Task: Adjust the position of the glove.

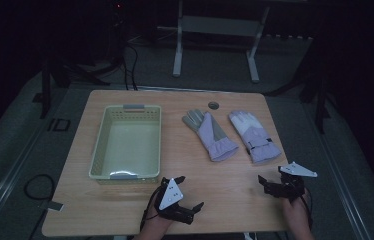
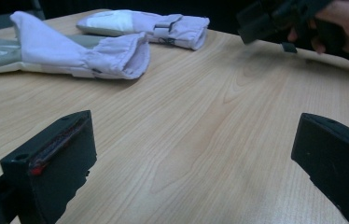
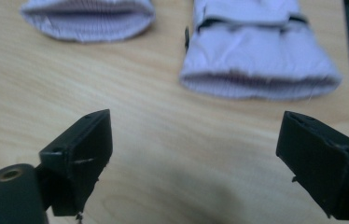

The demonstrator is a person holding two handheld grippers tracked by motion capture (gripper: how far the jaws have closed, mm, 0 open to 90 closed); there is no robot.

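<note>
Two lilac gloves lie flat on the wooden table (image 1: 225, 175), cuffs toward me. One has a grey palm (image 1: 210, 134); the other has a strap (image 1: 255, 136). My left gripper (image 1: 191, 192) hovers open near the front edge, just right of the basket's near corner. Its view shows the wide-apart jaws (image 2: 193, 154), the grey-palmed glove (image 2: 70, 56) and the strapped glove (image 2: 154, 23) beyond. My right gripper (image 1: 271, 176) is open a short way in front of the strapped glove's cuff (image 3: 256, 56). Nothing lies between its jaws (image 3: 196, 149). The other cuff (image 3: 88, 18) lies to its left.
A pale yellow-green slotted basket (image 1: 100, 145) stands on the table's left half with nothing in it. A small round grommet (image 1: 213, 105) sits near the far edge. A metal stand (image 1: 215, 30) and cables (image 1: 35, 185) are on the floor around the table.
</note>
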